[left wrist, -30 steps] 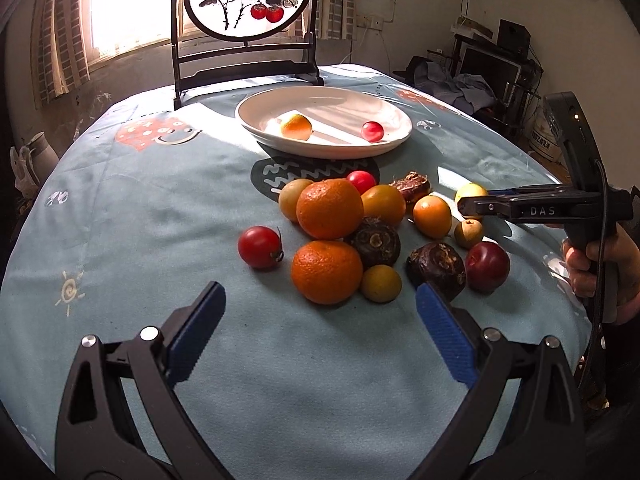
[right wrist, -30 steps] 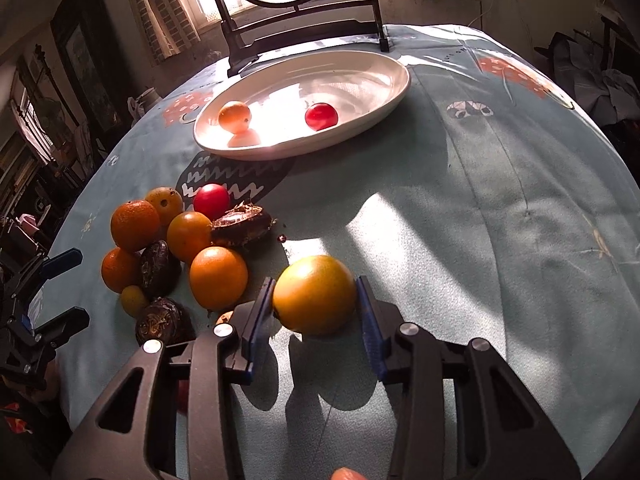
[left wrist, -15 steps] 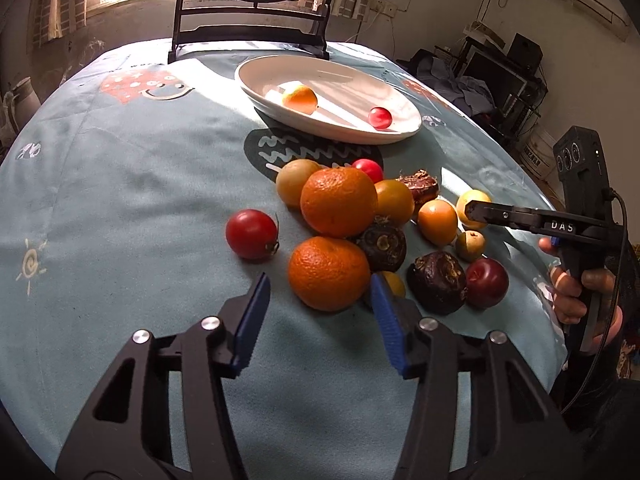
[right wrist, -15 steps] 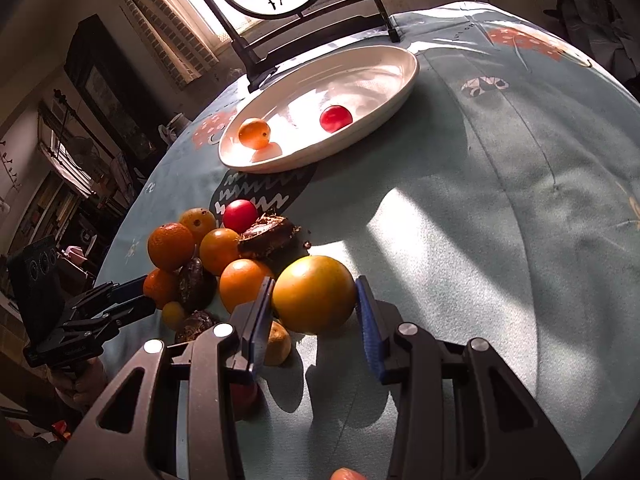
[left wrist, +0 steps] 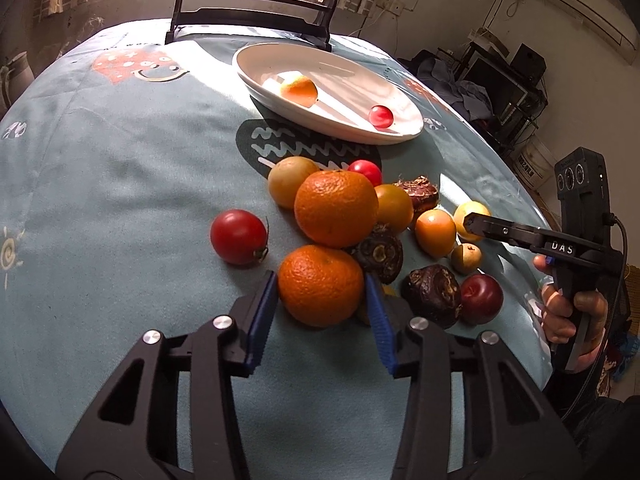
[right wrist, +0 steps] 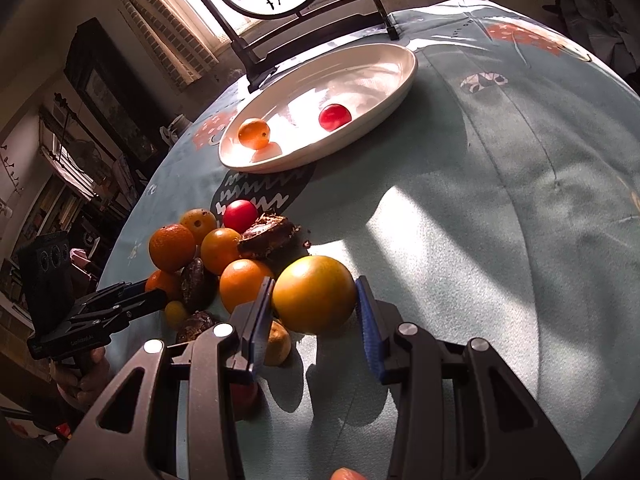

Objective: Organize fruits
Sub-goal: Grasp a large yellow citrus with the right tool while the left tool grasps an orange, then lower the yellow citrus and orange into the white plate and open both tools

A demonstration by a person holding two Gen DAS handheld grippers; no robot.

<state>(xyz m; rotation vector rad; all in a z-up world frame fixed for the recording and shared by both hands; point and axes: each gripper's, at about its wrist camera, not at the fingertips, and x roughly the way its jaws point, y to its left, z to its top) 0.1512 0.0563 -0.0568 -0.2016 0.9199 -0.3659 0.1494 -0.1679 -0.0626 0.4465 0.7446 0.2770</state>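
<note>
1. So, the left gripper (left wrist: 321,307) sat low over the tablecloth (left wrist: 120,200), pointed at the near edge of the fruit pile, with its blue ribbed pads either side of the near mandarin (left wrist: 320,285). Both pads looked pressed against the peel, so it was grasping that mandarin, which was on the cloth at the front of the pile.
2. The right gripper (right wrist: 315,304) came in from the other side, the person's right hand (left wrist: 568,308) wrapped round its black handle. Its jaws were clamped on a round yellow-orange fruit (right wrist: 314,294) at the pile's right edge; whether that fruit touched the cloth couldn't be told.
3. Materials: both grippers were matte black plastic with silver bolt heads and blue grooved pads.
4. The mandarin's skin was dimpled and bright orange, same as the bigger orange (left wrist: 336,208) right behind it. The yellow-orange fruit was smooth and a bit glossy.
5. Dark brown, wrinkly, lumpy fruits (left wrist: 434,300) sat mixed in the pile, plus a shiny red tomato (left wrist: 239,237) off on its own to the left and a dark red plum (left wrist: 481,298) on the right.
6. The white oval plate (left wrist: 280,54) was glossy ceramic, sitting beyond the pile, holding a small orange fruit (left wrist: 299,90) and a cherry tomato (left wrist: 381,116), well apart from each other.
7. The tablecloth was soft teal fabric with cartoon prints.
</note>
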